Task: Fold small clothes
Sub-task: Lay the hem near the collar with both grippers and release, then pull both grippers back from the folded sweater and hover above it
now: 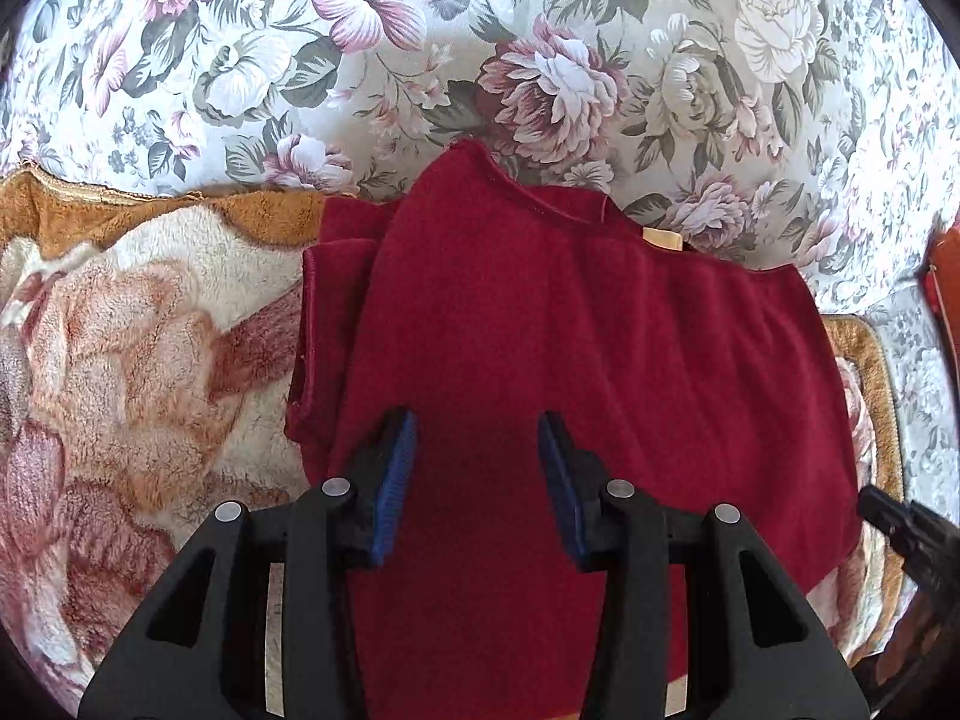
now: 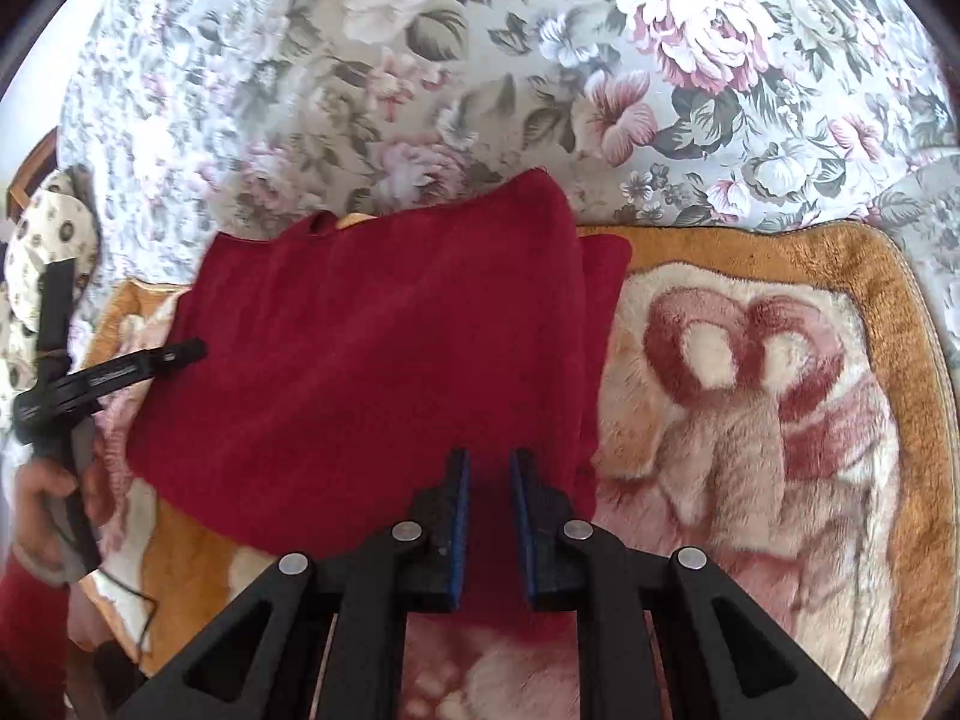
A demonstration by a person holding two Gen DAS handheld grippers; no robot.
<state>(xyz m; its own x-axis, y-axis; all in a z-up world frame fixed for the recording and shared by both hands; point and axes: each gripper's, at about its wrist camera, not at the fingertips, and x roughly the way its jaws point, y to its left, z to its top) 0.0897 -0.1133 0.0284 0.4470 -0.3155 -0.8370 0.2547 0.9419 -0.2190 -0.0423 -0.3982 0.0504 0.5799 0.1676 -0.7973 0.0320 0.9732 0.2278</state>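
Note:
A dark red fleece garment (image 1: 570, 348) lies flat and partly folded on a plush blanket, its left side doubled over; it also shows in the right wrist view (image 2: 372, 348). My left gripper (image 1: 478, 429) is open and empty, just above the garment's near-left part. My right gripper (image 2: 489, 462) has its jaws a small way apart over the garment's near right corner, with nothing between them. The left gripper's tip (image 2: 180, 353) shows at the garment's left edge in the right wrist view. The right gripper's tip (image 1: 888, 510) shows by the garment's right edge in the left wrist view.
The plush blanket (image 2: 750, 390) is cream, pink and orange. It lies on a floral bedspread (image 1: 540, 60) that stretches behind. A spotted cloth (image 2: 48, 222) lies far left. A red object (image 1: 945, 282) sits at the right edge.

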